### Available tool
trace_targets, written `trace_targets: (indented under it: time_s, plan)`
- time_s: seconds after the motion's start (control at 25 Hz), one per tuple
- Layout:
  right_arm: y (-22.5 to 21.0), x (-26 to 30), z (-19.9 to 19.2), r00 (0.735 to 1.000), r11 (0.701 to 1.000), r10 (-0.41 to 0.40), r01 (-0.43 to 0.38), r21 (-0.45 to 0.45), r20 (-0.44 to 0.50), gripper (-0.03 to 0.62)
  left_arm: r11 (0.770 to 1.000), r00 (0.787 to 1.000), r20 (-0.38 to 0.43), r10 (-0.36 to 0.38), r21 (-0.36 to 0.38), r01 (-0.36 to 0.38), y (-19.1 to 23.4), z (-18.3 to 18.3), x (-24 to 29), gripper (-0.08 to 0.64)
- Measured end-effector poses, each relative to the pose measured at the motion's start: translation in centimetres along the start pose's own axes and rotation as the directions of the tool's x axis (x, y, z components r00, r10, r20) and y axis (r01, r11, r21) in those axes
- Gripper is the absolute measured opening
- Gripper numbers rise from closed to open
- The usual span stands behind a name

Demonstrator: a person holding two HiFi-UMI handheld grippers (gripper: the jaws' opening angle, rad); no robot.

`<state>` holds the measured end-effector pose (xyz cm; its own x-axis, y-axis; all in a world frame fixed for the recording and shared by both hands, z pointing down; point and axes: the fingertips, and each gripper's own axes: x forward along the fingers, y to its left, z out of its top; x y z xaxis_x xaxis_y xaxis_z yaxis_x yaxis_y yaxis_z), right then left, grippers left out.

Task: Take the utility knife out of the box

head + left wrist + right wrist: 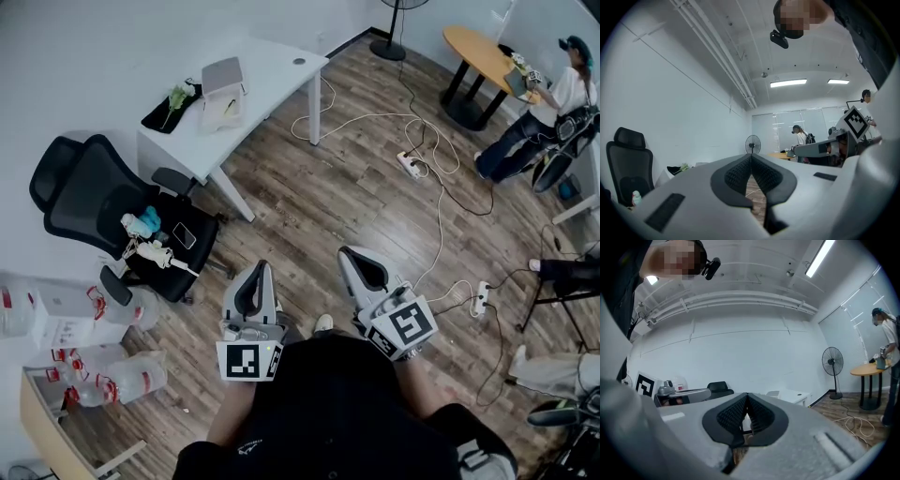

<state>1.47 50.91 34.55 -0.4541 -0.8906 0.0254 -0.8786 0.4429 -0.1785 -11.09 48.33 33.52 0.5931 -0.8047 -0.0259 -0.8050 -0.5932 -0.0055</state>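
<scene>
A clear plastic box (223,94) with a grey lid stands on the far white table (267,70). I cannot make out the utility knife in any view. Both grippers are held close to the person's body, well short of the table and above the wooden floor. The left gripper (258,269) has its jaws shut with nothing between them; in its own view the left gripper (751,156) shows its tips meeting. The right gripper (351,253) is likewise shut and empty, and in its own view the right gripper (746,396) has its pads pressed together.
A black office chair (112,211) with small items on its seat stands left of the way to the table. Water jugs (103,375) lie at the lower left. Cables and power strips (412,164) cross the floor at right. A person sits at a round wooden table (483,52) by a fan (398,23).
</scene>
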Motion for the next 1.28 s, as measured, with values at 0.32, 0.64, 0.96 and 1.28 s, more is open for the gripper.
trace_targets:
  time_s: [0.32, 0.64, 0.96, 1.28]
  plan:
    - [-0.2, 0.1, 0.7, 1.0, 1.0, 0.019, -0.019, -0.021, 0.0, 0.005, 1.0, 1.0, 0.025, 0.018, 0.014, -0.018, 0.9, 0.9, 0.3, 0.006]
    - [-0.5, 0.9, 0.7, 1.0, 1.0, 0.02, -0.02, 0.012, 0.02, 0.005, 1.0, 0.999, 0.023, 0.03, 0.005, -0.03, 1.3, 1.0, 0.5, 0.006]
    - [-2.4, 4.3, 0.6, 0.999, 0.999, -0.045, 0.045, 0.005, 0.005, 0.005, 1.0, 1.0, 0.01, -0.007, -0.019, 0.007, 4.1, -0.1, 3.6, 0.006]
    - [-6.1, 9.4, 1.1, 0.995, 0.995, -0.1, 0.1, 0.016, -0.016, 0.005, 0.997, 0.998, 0.01, -0.068, -0.035, 0.069, 7.1, -0.6, 10.5, 0.006]
